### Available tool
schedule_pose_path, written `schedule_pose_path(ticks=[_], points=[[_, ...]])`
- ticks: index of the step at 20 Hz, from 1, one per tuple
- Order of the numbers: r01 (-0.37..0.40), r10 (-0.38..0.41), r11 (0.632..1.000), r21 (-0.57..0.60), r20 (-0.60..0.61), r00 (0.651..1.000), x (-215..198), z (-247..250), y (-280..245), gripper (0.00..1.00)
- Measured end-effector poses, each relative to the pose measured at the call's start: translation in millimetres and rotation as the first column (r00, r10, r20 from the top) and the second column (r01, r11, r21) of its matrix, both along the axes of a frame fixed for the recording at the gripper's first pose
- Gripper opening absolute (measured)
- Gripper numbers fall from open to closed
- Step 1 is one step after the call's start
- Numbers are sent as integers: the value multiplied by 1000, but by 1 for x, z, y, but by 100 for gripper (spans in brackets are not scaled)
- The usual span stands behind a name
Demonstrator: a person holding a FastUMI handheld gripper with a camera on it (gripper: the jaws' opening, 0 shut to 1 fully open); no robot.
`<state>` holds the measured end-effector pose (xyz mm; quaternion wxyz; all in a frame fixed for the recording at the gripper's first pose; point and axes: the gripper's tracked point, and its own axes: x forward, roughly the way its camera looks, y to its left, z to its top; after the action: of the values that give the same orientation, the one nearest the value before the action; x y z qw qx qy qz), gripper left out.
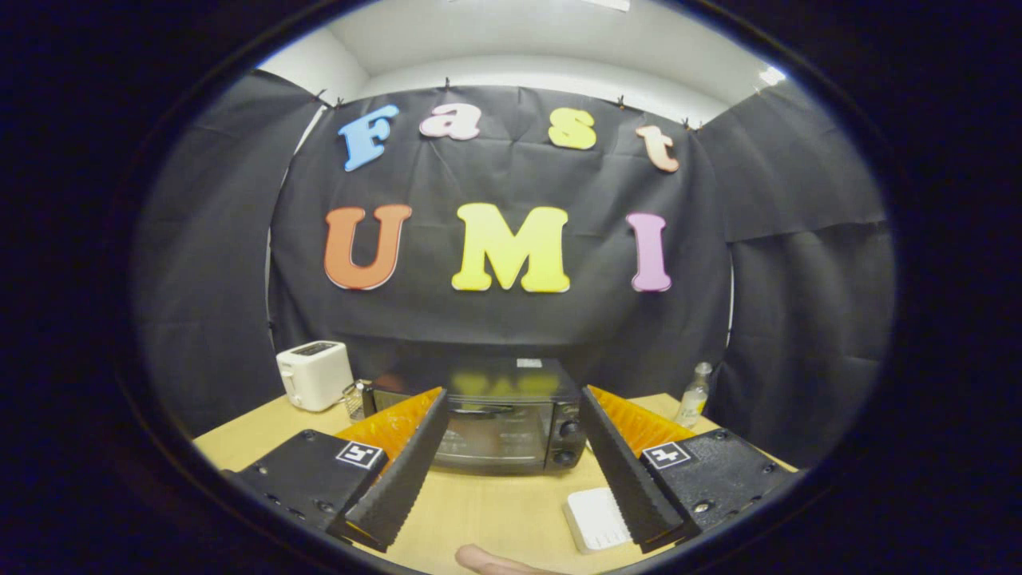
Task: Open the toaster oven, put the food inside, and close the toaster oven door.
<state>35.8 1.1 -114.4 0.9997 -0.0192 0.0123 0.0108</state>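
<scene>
Oven point(499, 423) sits at the back of the table point(479, 511), door up and shut, handle a dark bar across the top of the glass, two knobs on its right side. You can't see through the glass whether food is inside, so this fits either a door waiting to be opened or one shut again with the food in. A pale pink rounded thing point(491, 561) lies just below the fingers, maybe the food, too cropped to tell. If you go for the handle, come in level and centred on the bar. Gripper point(511, 479) is spread wide, holding nothing, the oven framed between the fingers and well beyond them. It hangs above the table, pointing straight at the oven. White block point(595, 519) lies beside the right finger; toaster point(314, 374) stands back left, bottle point(693, 395) back right.
</scene>
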Motion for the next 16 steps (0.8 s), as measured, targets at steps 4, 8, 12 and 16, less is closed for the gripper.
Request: schedule_pose_path(ticks=[4,8,12,16], points=[[20,-21,1000,22,71,997,-69,55,-25,100],[28,-34,998,56,120,992,-116,92,-47,100],[50,-53,998,26,141,989,-140,104,-57,100],[46,-51,998,33,173,984,-161,122,-53,100]])
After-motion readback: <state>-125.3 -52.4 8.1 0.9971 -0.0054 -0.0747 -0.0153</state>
